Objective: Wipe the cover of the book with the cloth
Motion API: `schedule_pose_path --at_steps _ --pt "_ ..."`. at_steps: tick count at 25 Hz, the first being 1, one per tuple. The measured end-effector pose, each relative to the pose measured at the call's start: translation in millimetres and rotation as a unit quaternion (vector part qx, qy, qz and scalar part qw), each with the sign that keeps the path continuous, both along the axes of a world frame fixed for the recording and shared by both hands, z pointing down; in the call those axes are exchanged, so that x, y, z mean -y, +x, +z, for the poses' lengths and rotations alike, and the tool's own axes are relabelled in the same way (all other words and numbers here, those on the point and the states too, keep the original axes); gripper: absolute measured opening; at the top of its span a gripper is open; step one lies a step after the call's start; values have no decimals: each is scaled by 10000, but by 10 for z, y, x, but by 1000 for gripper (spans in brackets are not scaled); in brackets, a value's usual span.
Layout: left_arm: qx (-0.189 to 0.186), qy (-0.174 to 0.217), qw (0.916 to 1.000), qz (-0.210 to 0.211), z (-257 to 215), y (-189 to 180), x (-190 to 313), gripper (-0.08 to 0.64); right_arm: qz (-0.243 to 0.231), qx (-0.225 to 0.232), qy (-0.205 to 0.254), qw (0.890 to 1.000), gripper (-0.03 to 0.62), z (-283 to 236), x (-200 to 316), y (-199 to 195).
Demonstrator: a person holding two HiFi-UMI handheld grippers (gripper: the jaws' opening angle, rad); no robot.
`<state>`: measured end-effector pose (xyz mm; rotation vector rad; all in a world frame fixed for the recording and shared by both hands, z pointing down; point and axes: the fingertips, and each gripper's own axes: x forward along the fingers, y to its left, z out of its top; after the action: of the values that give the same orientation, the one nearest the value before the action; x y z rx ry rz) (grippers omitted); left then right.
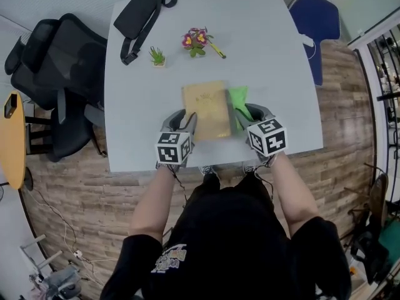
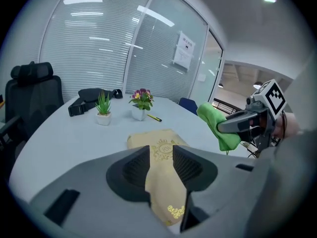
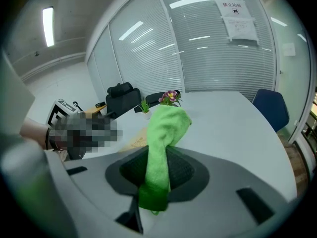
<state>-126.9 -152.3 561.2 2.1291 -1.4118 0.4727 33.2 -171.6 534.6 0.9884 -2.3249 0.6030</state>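
Black chair: off the table, well to the left of the left gripper.
Bag: black, with a strap, at the far left of the table, well beyond the left gripper.
Small plant: white pot, beyond the left gripper, between it and the bag.
Left gripper: at the book's near left corner; jaws pinching the near edge of the book, which fills the gap between the pads.
Book: tan cover with gold print, running from the left gripper's jaws away over the table, between the two grippers.
Flowers: potted, purple and yellow, straight beyond the book; a yellow pen just to their right.
Cloth: green, clamped in the right gripper, standing up past its tips, just beside the book's right edge.
Right gripper: right of the book, jaws pressed onto the cloth, above the table.
Blue chair: at the table's far right corner, well beyond the right gripper.
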Motion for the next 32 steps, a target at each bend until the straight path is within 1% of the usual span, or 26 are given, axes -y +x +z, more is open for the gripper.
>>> schedule_pose_path --at_steps 4,8,11,14,18,22,28,32 --pt "138 357 9990 -221 -354 31 10 90 -147 206 185 9995 100 -243 52 53" --pt "199 752 9957 -505 -740 105 -26 23 -360 406 365 9979 100 -476 68 130" --pt "181 1009 9919 -750 -996 150 -71 8 -564 597 466 9955 100 -638 93 156" --pt "194 1170 9883 -960 -1180 219 -160 6 -784 808 541 9922 100 -792 90 190" --pt "202 1343 9827 -1257 -1367 386 -369 6 -1150 1091 598 9856 100 -969 19 281" --pt "296 1448 9758 -1613 -1484 570 -616 6 -1624 1269 661 9763 100 -1109 -71 359" --pt "550 1434 9668 -2044 -1518 801 -1035 6 -2118 1516 596 9637 100 -1161 -276 440" --pt "486 1392 9633 -2242 -1501 848 -1295 6 -2358 1495 505 9589 100 -1090 -443 420"
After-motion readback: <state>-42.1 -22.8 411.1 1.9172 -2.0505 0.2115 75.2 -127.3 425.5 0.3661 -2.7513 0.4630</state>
